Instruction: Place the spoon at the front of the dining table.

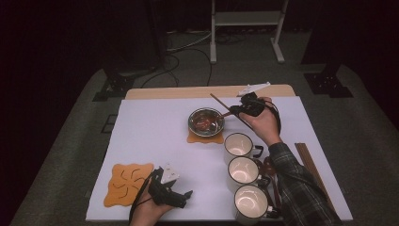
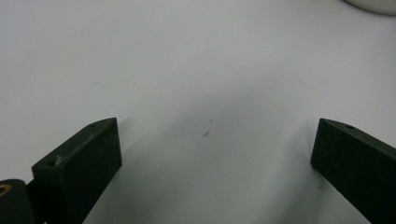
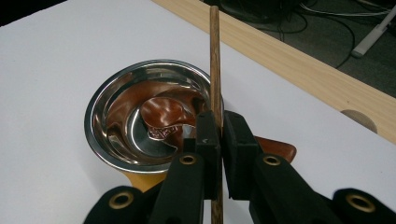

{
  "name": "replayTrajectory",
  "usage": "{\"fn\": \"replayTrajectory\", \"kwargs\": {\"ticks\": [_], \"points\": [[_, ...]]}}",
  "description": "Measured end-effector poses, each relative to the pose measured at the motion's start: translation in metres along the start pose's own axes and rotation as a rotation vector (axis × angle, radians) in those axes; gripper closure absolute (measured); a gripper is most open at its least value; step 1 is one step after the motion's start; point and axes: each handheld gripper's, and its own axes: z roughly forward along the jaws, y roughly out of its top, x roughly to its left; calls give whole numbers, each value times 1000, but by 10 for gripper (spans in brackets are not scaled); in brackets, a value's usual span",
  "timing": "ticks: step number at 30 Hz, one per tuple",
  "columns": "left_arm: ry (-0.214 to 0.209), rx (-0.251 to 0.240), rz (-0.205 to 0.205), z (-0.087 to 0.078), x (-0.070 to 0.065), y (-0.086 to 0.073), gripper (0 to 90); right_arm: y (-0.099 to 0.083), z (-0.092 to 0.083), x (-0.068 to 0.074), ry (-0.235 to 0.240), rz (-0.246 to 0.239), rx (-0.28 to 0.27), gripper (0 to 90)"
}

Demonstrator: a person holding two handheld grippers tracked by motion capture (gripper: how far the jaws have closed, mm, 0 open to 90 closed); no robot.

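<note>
At the lower left of the high view lies an orange mat (image 1: 128,183), and just right of it my left gripper (image 1: 187,194) rests low on the white tabletop (image 1: 155,132), fingers (image 2: 77,163) spread and empty, parked clear of the work. At upper centre the steel bowl (image 1: 206,121) sits on its own mat. Right of it my right gripper (image 1: 234,111) is clamped on a chopstick (image 3: 215,60), held across the bowl's rim, I judge for stirring or setting down. Three mugs (image 1: 243,169) line the lower right.

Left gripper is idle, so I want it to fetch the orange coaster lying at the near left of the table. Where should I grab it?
Take the orange coaster at its right edge, the side nearest the left gripper, whose jaws stand open. It lies flat on the white table cover, so come in low and level from the right and pinch the thin rim.
</note>
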Motion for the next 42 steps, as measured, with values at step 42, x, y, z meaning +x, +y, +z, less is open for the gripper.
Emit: {"fn": "replayTrajectory", "kwargs": {"ticks": [42], "points": [[3,-4,2,0,0,0,6,36,32,13,33,-22,32,846]]}}
